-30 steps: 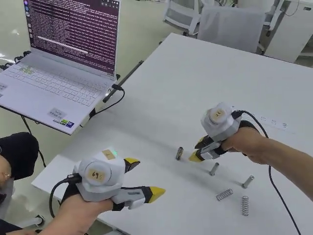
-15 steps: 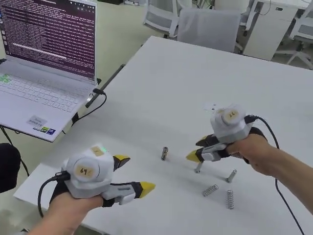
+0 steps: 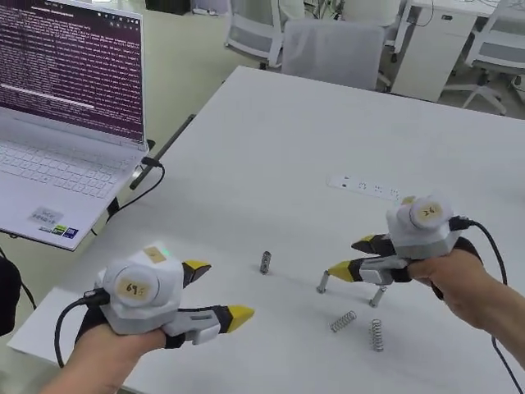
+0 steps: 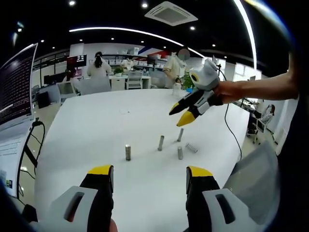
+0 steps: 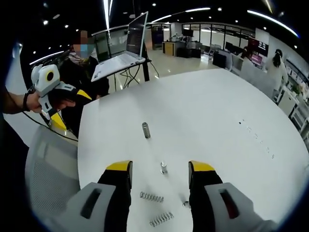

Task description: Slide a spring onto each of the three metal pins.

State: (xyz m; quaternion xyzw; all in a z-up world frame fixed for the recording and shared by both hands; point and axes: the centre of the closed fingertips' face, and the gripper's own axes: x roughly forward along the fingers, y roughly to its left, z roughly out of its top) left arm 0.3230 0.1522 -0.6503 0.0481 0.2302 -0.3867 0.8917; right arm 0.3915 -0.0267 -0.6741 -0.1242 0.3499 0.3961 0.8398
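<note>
The right yellow-tipped two-jaw gripper (image 3: pixel 351 256) hovers wide open and empty over the white workbench (image 3: pixel 287 148); the left gripper (image 3: pixel 219 289) waits, equally spread. One upright metal pin (image 3: pixel 265 262) appears to wear its spring; two bare pins (image 3: pixel 323 281) stand beneath the right jaws, two loose steel springs (image 3: pixel 344 321) beside. Second pin's turn, seemingly: next, lower and pinch a spring.
</note>
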